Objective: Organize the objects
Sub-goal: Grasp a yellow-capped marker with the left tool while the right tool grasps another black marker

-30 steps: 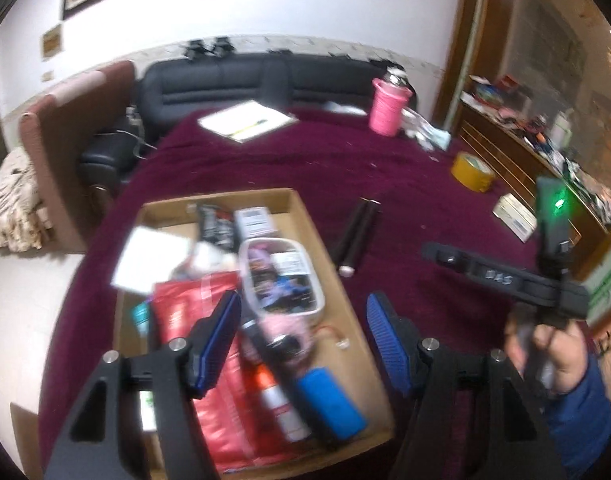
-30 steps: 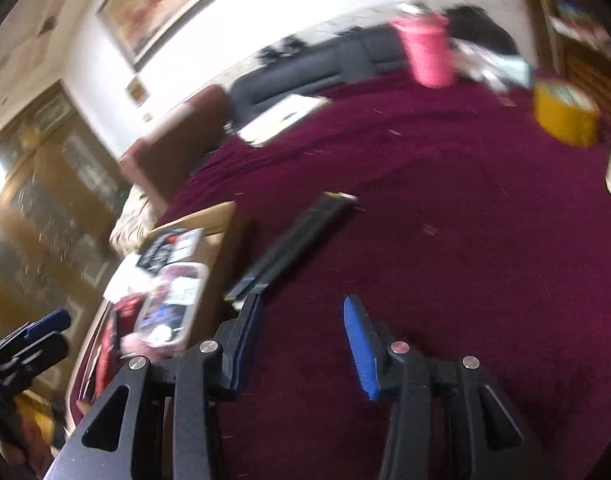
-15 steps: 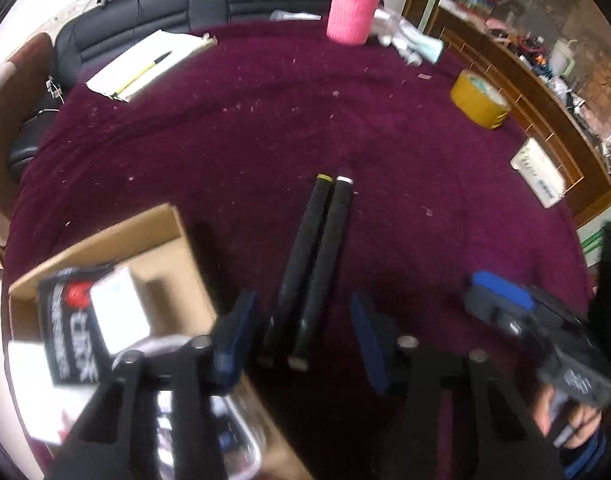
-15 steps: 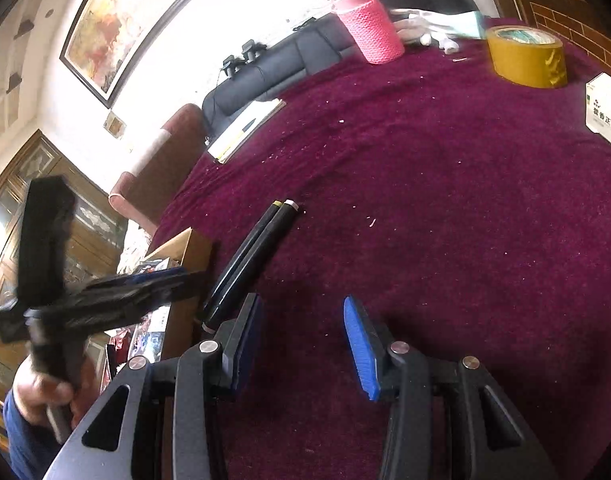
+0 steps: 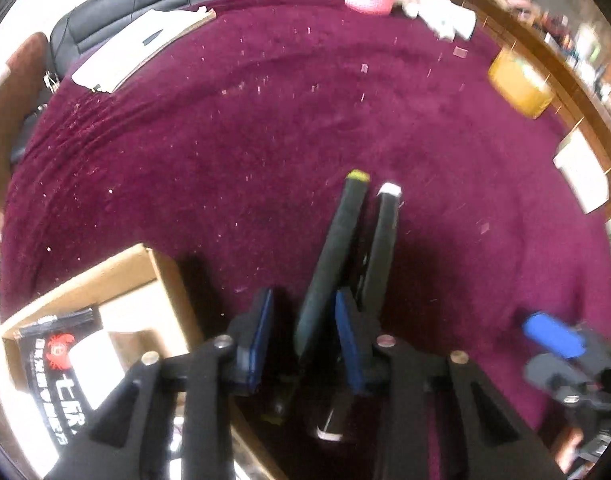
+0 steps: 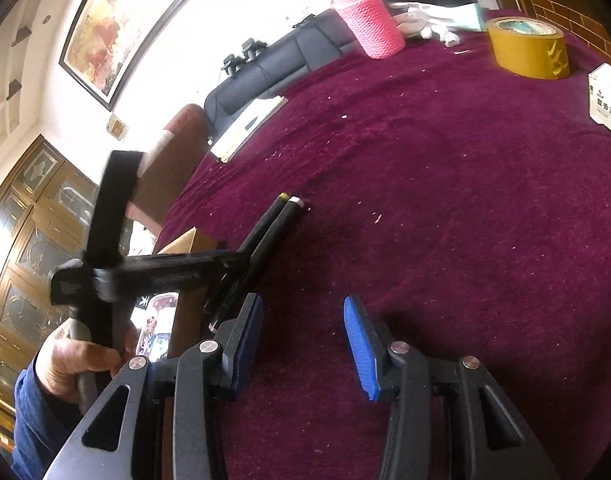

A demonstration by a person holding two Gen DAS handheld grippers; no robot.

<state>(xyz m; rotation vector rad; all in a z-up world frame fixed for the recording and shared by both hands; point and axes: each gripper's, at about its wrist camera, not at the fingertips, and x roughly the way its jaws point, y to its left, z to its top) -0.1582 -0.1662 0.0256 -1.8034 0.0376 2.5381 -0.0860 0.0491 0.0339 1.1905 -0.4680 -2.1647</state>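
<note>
Left wrist view: left tongs [image 5: 301, 334] closing astride yellow-capped black tube [image 5: 331, 256], beside cardboard box [image 5: 161, 272]; long axis pointing away from box. Right tongs [image 6: 301, 344] part-open, empty, farther off.

Black hand-held gripper [image 6: 301, 344], blue pads [image 6: 359, 346], silver screws, blue sleeve [image 6: 33, 428]

A table under a deep maroon cloth [image 6: 445, 184] fills the room's middle. Beyond its far edge stands a black leather sofa [image 6: 273, 64] against a white wall, where a framed painting [image 6: 109, 28] hangs. Left of the sofa, a brown armchair [image 6: 173, 152], then glazed wooden cabinets [image 6: 29, 232].
</note>
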